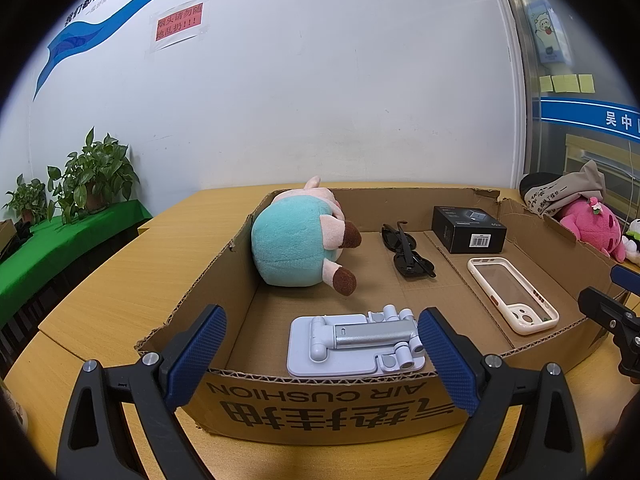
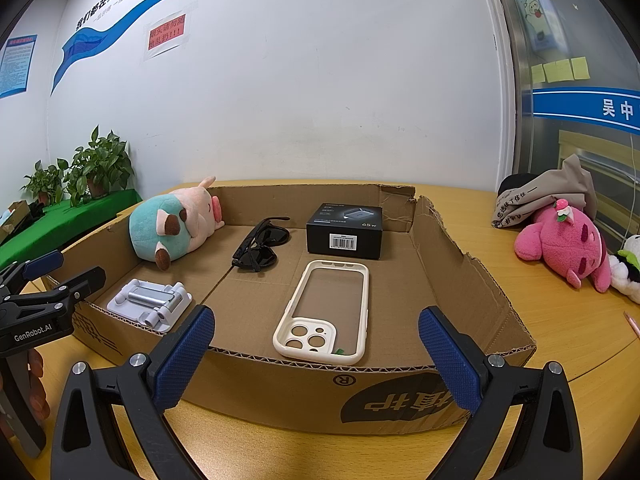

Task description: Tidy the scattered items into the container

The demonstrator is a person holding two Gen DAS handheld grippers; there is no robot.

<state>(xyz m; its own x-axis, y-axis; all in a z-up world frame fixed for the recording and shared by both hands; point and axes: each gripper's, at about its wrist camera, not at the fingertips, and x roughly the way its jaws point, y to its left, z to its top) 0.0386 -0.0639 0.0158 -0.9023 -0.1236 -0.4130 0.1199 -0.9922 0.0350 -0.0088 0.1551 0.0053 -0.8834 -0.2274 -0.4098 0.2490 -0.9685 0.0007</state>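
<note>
A shallow cardboard box (image 1: pixel 320 400) (image 2: pixel 472 280) lies on the wooden table. Inside it lie a teal and pink plush pig (image 1: pixel 296 240) (image 2: pixel 172 224), black sunglasses (image 1: pixel 406 248) (image 2: pixel 262 246), a black charger box (image 1: pixel 468 229) (image 2: pixel 346 230), a cream phone case (image 1: pixel 512 294) (image 2: pixel 322 310) and a folded white phone stand (image 1: pixel 354 342) (image 2: pixel 150 300). My left gripper (image 1: pixel 322 354) hangs open just before the box's near wall, in front of the stand. My right gripper (image 2: pixel 316 354) is open too, in front of the phone case. Neither holds anything.
A pink plush (image 2: pixel 564 242) (image 1: pixel 592 228), a grey cloth bag (image 2: pixel 540 192) and a black and white plush (image 2: pixel 628 270) lie on the table right of the box. Potted plants (image 2: pixel 96 168) stand on a green-covered bench at far left. A white wall is behind.
</note>
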